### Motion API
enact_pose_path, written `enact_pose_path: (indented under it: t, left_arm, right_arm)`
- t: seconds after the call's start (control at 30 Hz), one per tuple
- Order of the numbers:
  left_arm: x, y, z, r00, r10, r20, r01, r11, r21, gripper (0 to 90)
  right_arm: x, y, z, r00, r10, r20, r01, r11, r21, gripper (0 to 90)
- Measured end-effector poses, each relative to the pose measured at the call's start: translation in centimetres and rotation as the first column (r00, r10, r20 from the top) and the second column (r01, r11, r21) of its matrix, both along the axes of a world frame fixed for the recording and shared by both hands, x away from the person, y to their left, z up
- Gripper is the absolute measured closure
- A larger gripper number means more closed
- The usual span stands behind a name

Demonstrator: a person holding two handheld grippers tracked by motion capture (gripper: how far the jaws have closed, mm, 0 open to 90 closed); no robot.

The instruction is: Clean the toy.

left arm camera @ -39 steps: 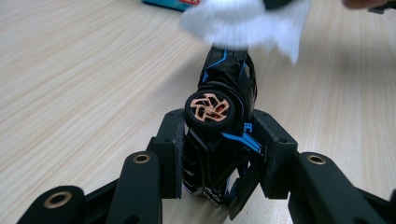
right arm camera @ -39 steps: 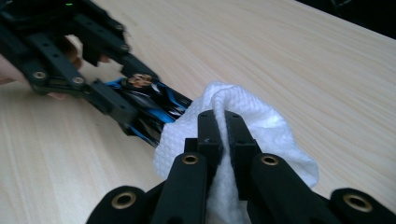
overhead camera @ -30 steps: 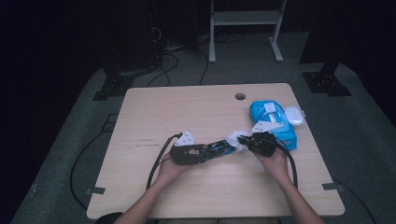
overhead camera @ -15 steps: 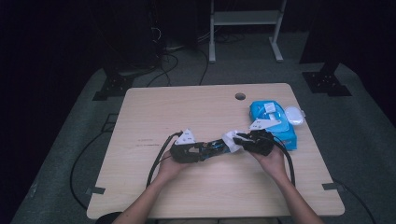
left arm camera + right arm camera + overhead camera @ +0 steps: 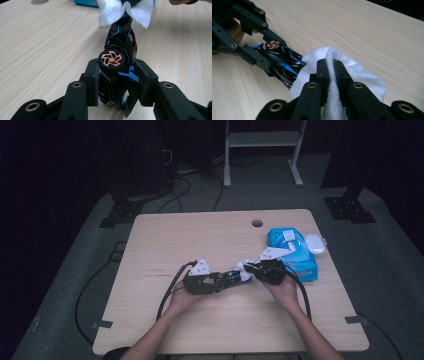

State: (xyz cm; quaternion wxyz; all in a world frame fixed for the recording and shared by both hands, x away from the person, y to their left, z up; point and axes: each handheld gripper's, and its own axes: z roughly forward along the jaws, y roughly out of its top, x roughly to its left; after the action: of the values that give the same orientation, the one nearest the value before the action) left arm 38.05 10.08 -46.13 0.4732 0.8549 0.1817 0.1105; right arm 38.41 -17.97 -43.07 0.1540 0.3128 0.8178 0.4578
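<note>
Pale wood grain of the table [image 5: 165, 245] runs under everything, with dark floor and cables behind it in the high view.

At the middle, a black toy car [image 5: 117, 72] with blue trim and a copper-spoked wheel sits clamped between the pads of the left gripper [image 5: 117, 82], lifted just off the tabletop. The left gripper view shows that grip closely: both pads press the car's body, and its far end disappears into a white wipe [image 5: 125, 12] straight ahead of the jaws. The high view gives only a dark shape there, between the left gripper [image 5: 220, 281] and the right gripper [image 5: 248, 268], which meet nose to nose.

The right gripper view shows what the others cannot: the right gripper [image 5: 331, 72] has its jaws drawn together on a fold of the wipe [image 5: 362, 75], having just closed further on it, and the cloth bunches around the car's [image 5: 284, 65] end just ahead and to the left of those jaws.

Beyond the right gripper, the high view shows a blue pack of wipes [image 5: 292, 252] lying on the table, with a small white lid [image 5: 315, 242] beside it.
</note>
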Motion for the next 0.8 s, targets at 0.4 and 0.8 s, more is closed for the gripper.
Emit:
enact_pose_path:
  t: [0.4, 0.8]
  left_arm:
    - [0.2, -0.1, -0.1, 0.9999, -0.012, -0.001, 0.012, 0.9999, -0.009, 59.7]
    - [0.2, 0.5, 0.1, 0.9999, -0.011, 0.002, 0.011, 0.9999, 0.002, 59.8]
  right_arm:
    - [-0.7, 1.3, 0.4, 0.9998, 0.021, -0.005, -0.021, 1.0, -0.001, 85.5]
    - [-0.7, 5.3, 0.5, 0.9937, 0.104, 0.041, -0.1, 0.991, -0.084, 85.5]
